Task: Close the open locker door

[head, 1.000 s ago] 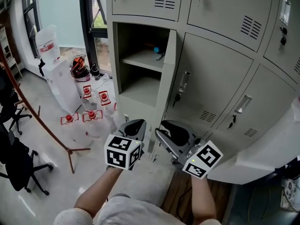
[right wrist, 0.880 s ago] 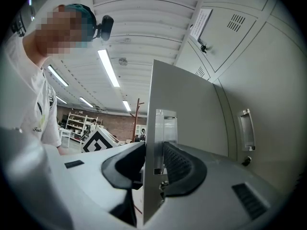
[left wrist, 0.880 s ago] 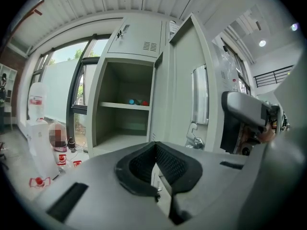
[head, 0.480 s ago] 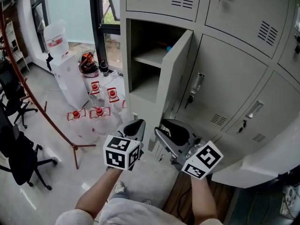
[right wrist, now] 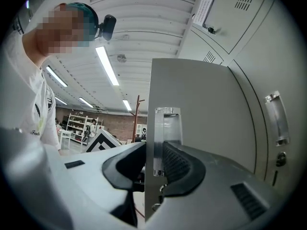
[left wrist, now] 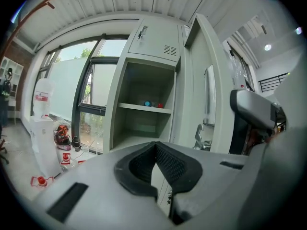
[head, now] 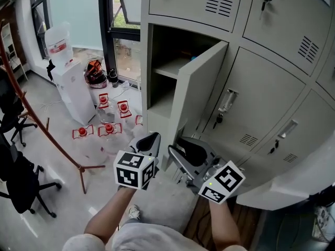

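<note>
The open locker door (head: 201, 88) stands out from its grey compartment (head: 165, 69), with its free edge toward me. My right gripper (head: 181, 144) straddles the door's lower free edge. In the right gripper view the door edge (right wrist: 152, 128) and its metal handle (right wrist: 167, 123) sit between the jaws of the right gripper (right wrist: 156, 153). The jaws are closing, and the left pad still shows a gap. My left gripper (head: 152, 138) hangs beside the door, left of it, shut and holding nothing; the left gripper (left wrist: 156, 145) faces the open compartment.
Closed locker doors (head: 261, 103) fill the wall to the right. A small blue item (left wrist: 147, 103) lies on the compartment's shelf. On the floor at left stand a white water dispenser (head: 68, 82), red-capped bottles (head: 107, 127), a slanted red-brown pole (head: 42, 119) and a black office chair (head: 21, 187).
The head view has shifted, and the door now shows more of its broad face. Both grippers have stayed low at the door's bottom edge.
</note>
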{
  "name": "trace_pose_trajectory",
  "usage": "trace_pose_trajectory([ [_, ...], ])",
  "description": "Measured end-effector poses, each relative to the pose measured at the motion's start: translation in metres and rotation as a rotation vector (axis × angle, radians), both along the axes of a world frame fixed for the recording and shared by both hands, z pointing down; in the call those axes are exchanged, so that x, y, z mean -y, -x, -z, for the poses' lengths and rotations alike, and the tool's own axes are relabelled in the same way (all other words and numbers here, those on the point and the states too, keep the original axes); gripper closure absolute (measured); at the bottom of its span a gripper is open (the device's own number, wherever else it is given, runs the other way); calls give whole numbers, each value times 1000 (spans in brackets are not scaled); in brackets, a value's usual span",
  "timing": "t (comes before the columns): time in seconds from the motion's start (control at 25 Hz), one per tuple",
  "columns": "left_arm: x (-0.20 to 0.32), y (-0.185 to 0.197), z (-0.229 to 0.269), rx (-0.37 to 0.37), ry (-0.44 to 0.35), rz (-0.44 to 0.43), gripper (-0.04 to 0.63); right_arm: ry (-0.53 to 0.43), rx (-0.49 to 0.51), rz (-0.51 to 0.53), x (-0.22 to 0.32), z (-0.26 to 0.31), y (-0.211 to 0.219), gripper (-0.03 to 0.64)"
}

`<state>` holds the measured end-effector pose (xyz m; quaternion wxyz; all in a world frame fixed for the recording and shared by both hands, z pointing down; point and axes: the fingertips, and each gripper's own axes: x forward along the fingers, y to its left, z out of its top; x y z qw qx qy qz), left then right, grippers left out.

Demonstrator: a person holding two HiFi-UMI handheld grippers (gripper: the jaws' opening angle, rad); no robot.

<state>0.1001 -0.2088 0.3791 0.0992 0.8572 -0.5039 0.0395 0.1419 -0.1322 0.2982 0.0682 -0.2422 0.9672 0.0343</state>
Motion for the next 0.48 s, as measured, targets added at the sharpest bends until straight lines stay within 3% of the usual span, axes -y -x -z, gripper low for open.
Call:
trace_pose_trajectory([
  [0.48,41,56,-8,-21,19,-19,591,-6,-52,-53,39,1,56,517],
])
